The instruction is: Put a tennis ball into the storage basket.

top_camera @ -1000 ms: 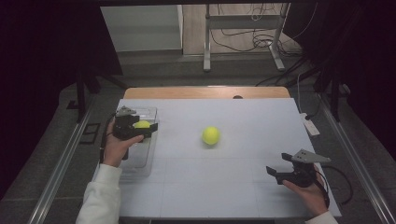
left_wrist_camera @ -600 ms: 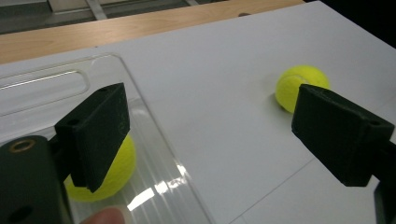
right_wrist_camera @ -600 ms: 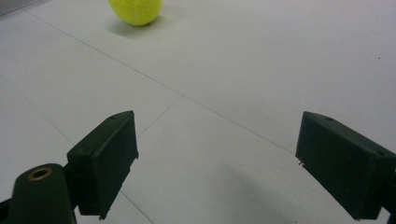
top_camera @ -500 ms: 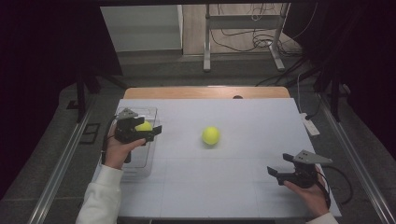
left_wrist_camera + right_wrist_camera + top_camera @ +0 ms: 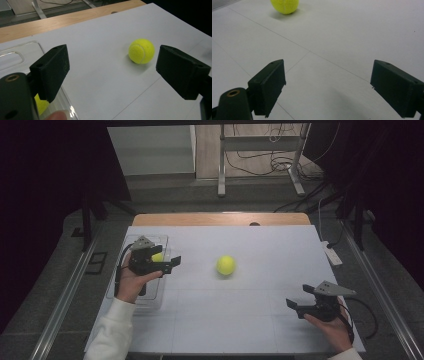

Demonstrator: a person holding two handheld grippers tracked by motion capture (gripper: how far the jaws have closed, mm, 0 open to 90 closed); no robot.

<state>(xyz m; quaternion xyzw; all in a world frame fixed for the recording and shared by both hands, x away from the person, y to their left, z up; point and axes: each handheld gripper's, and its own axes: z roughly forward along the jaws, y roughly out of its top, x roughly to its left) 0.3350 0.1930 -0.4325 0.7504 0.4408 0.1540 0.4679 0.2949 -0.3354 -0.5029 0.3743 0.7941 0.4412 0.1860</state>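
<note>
One yellow tennis ball [image 5: 226, 265] lies on the white table top near the middle. It shows ahead of my left gripper's [image 5: 112, 52] jaws as the ball [image 5: 141, 50], with nothing between them. A second yellow ball [image 5: 157, 256] sits in the clear plastic tray [image 5: 150, 296] at the table's left, partly hidden by my left gripper [image 5: 170, 264], which hovers open at the tray's right edge. That ball [image 5: 41, 103] peeks out under the left jaw. My right gripper [image 5: 296, 305] rests open near the front right, facing the far ball [image 5: 285, 5].
The white sheet [image 5: 260, 320] covers a wooden table whose bare strip [image 5: 220, 219] runs along the far edge. A white power strip [image 5: 332, 255] lies at the right edge. Metal frame legs [image 5: 220, 165] and cables stand on the floor beyond.
My left gripper has moved a little to the right and up, from over the tray toward its right edge. The right gripper and both balls have kept still.
</note>
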